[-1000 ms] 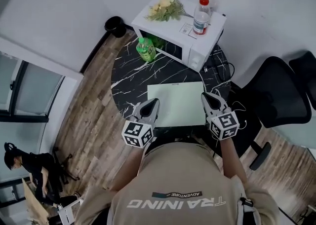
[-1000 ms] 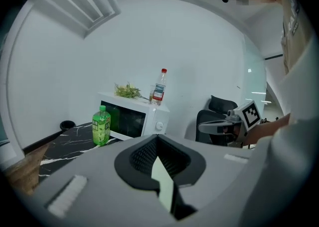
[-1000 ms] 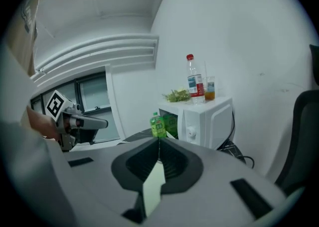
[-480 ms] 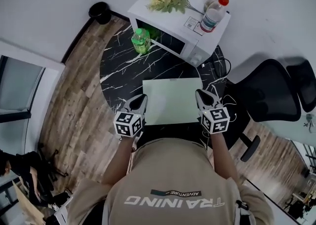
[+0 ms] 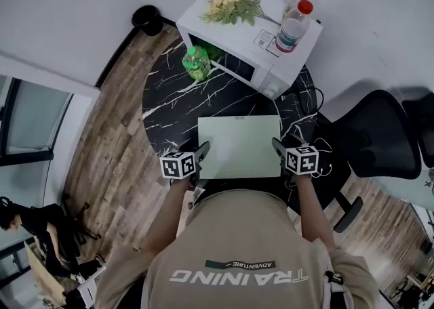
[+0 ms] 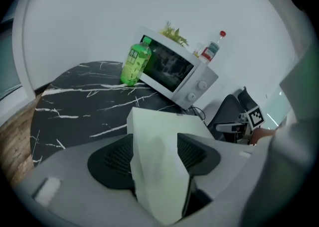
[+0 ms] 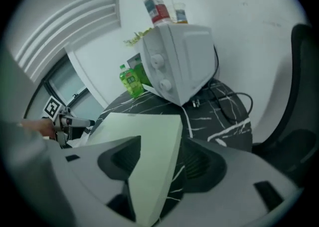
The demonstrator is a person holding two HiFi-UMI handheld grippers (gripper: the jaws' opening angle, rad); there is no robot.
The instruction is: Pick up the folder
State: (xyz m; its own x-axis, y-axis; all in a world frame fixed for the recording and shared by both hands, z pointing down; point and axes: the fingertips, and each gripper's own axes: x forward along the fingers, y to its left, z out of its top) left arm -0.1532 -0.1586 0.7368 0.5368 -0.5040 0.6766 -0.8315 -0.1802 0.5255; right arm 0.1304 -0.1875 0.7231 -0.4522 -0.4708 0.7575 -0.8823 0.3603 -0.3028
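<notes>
A pale green folder [image 5: 239, 145] lies flat near the front of the round black marble table [image 5: 176, 97]. My left gripper [image 5: 201, 152] is at the folder's near left corner and my right gripper [image 5: 278, 148] is at its near right corner. Both sets of jaws have just been opening. In the left gripper view a folder corner [image 6: 159, 171] fills the space between the open left gripper [image 6: 155, 156] pads. In the right gripper view the folder's other corner [image 7: 149, 146] sits inside the open right gripper [image 7: 159, 159], with a thin gap at the right pad.
A white microwave [image 5: 251, 43] stands at the table's back, with flowers [image 5: 230, 3] and a water bottle [image 5: 291, 26] on top. A green bottle [image 5: 196, 64] stands beside it. A black office chair [image 5: 376, 138] is at the right. A black bin [image 5: 148, 19] sits by the wall.
Both grippers have come down from above the table to the folder's near corners. Their jaws, shut before, now stand apart around the folder's corners.
</notes>
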